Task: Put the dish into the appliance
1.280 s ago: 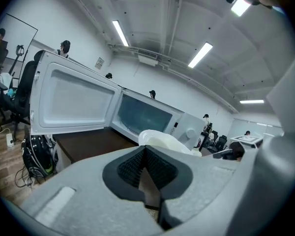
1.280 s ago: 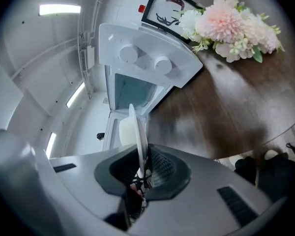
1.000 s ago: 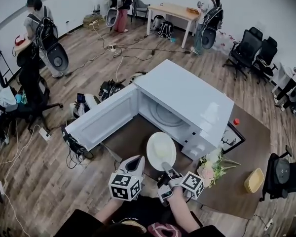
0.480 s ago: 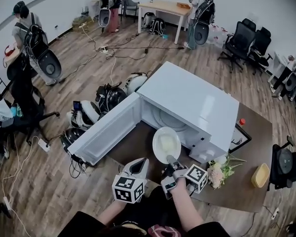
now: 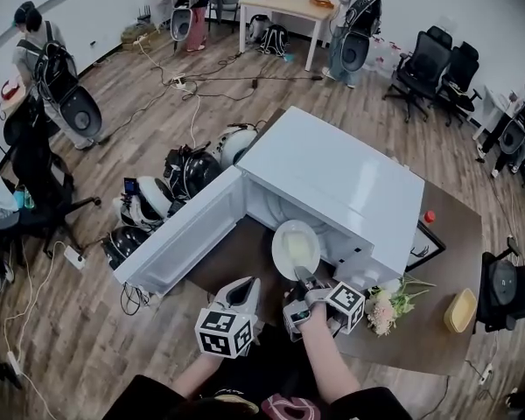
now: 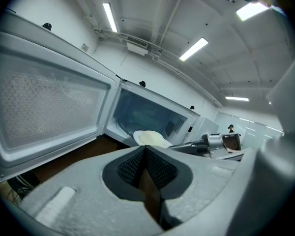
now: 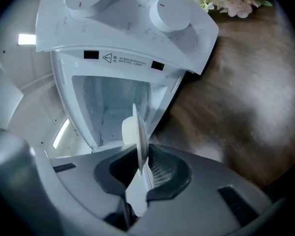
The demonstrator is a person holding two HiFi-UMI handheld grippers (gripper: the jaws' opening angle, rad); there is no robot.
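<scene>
A white round dish point(image 5: 295, 247) is held by its near rim in my right gripper point(image 5: 302, 280), whose jaws are shut on it. The dish hangs at the mouth of the white microwave point(image 5: 341, 182), its far half just past the opening. In the right gripper view the dish point(image 7: 140, 136) shows edge-on in front of the empty cavity point(image 7: 110, 107). The microwave door point(image 5: 179, 226) stands swung wide to the left. My left gripper point(image 5: 243, 292) hovers shut and empty beside the right one; in its view the dish point(image 6: 150, 137) lies in front of the cavity.
The microwave stands on a dark wooden table point(image 5: 437, 269) with a bunch of flowers point(image 5: 387, 303), a yellow bowl point(image 5: 460, 311) and a red-capped item point(image 5: 430, 216) to the right. Helmets and cables point(image 5: 171, 182) lie on the floor at left; people and office chairs point(image 5: 424, 59) stand farther off.
My right gripper has carried the dish forward from over the table in front of the microwave to its opening. The left gripper has stayed beside it.
</scene>
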